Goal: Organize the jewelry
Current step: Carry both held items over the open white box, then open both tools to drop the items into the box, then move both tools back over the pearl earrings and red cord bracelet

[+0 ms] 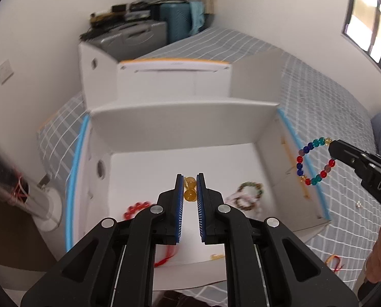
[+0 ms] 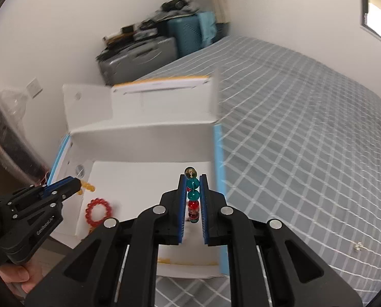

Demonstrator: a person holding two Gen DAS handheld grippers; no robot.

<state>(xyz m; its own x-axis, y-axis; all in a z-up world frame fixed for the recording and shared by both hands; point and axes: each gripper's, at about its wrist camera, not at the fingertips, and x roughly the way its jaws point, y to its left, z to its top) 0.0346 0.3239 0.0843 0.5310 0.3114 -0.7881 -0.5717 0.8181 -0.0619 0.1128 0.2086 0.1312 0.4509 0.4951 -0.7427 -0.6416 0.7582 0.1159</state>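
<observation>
Left tool [image 1: 189, 183] pinches a yellow bead bracelet [image 1: 190, 190] over the open white box [image 1: 180, 125] on the bed [image 2: 305, 128]. Right tool [image 2: 192, 186] clamps a multicoloured bead bracelet [image 2: 193, 192], whose loop dangles at three o'clock past the box's right wall. Risk: smooth round beads could roll out of either grip, and that loop could drop onto the bed. A red bracelet [image 2: 97, 211] lies inside at seven o'clock.

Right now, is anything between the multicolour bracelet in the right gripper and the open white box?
Nothing visible. The multicolour bracelet hangs from the right gripper beside the white box, whose top is open; other bracelets lie inside.
</observation>
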